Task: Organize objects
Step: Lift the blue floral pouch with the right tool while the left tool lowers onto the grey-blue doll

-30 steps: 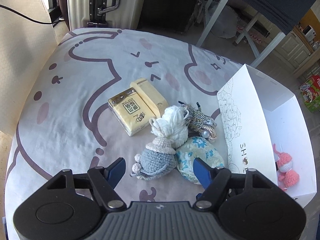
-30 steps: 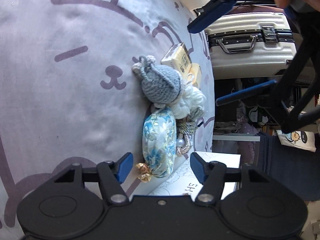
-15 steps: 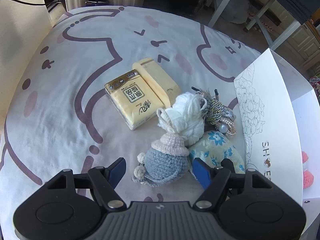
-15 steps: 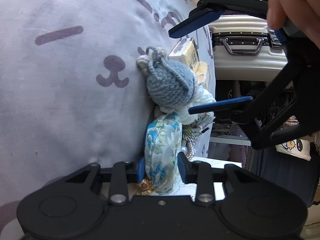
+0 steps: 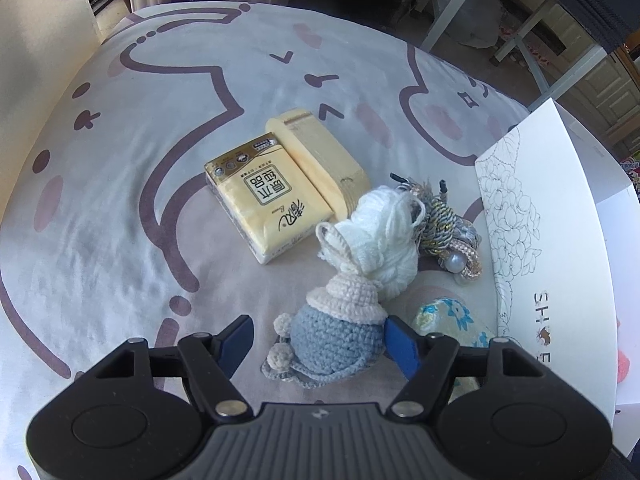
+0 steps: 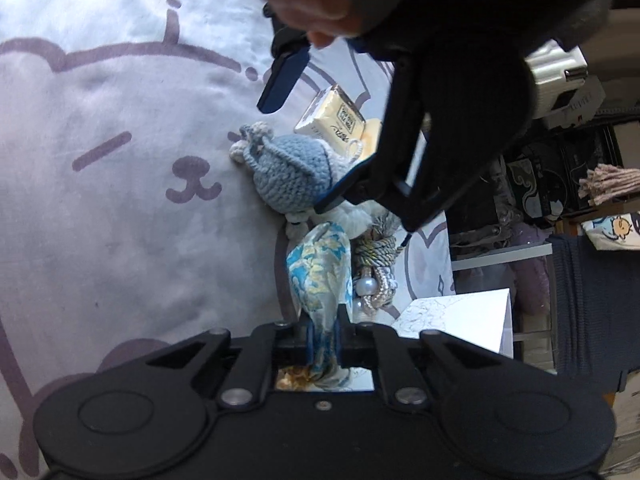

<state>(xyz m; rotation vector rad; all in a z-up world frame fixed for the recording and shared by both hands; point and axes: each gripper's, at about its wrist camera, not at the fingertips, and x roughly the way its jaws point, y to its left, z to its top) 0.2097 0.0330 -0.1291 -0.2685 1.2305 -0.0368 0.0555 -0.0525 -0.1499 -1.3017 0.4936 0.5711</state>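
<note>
On a cartoon-print bedspread (image 5: 120,184) beside a white paper bag (image 5: 552,248), a blue crocheted pouch (image 5: 340,336) is straddled by the left gripper (image 5: 320,338), whose jaws are closing, one pad at its side, the other apart; it is judged light and squashy, best pinched across its round body. A soft floral fabric pouch (image 6: 320,276), largely hidden in the left view, is clamped at one end by the shut right gripper (image 6: 323,338). What the pouches contain cannot be told.
</note>
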